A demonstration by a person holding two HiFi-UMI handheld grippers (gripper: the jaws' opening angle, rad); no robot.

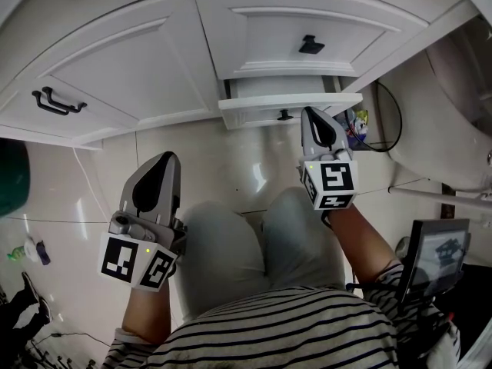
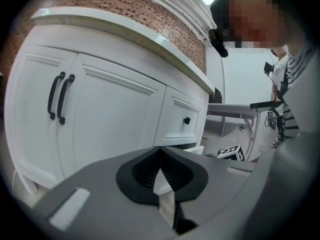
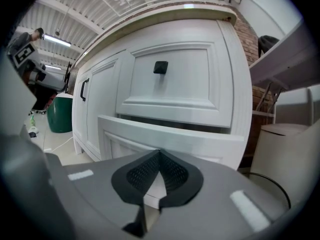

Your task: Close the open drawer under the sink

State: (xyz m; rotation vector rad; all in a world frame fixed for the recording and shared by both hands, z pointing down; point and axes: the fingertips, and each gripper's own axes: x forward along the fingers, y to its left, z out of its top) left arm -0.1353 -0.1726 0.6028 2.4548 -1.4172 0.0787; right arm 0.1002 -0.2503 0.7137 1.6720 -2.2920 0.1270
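Holds the right gripper (image 1: 309, 112) just before the right end of the open drawer (image 1: 261, 111), jaws pressed together on nothing; cannot tell whether touching. Holds the left gripper (image 1: 164, 157) lower, above the floor tiles (image 1: 231, 167), well apart from the drawer, jaws also together and empty. Pulled partly out, directly under a shut drawer (image 1: 338, 21) with a black knob (image 1: 310, 44).

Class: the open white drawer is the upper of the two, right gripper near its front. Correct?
No: the right gripper view shows the open white drawer is the lower one, the upper white drawer shut. The right gripper is near the open one's front.
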